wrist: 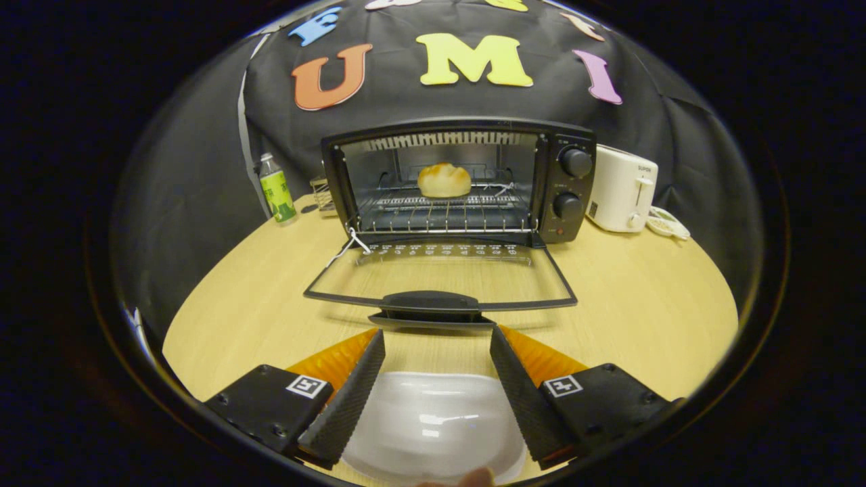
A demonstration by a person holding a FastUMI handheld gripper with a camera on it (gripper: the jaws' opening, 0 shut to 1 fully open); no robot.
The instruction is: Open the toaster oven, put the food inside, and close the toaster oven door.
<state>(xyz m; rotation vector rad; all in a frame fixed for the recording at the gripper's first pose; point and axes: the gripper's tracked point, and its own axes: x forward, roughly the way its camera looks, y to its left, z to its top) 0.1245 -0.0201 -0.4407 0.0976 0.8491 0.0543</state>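
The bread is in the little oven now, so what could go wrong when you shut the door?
The oven door lies flat open, its handle just ahead of the open gripper; a fingertip could slip off the handle. The loose white string at the hinge might get pinched. The white dish between the fingers could get bumped. The bread sits well back, probably safe.

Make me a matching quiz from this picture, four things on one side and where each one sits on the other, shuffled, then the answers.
Things:
1. bread roll
2. green bottle
3. white toaster
4. white dish

Places:
A. between the open gripper's fingers
B. on the rack inside the toaster oven
C. beside the oven's knob side
D. beside the oven's other side, by the cloth wall

Pairs: 1-B, 2-D, 3-C, 4-A
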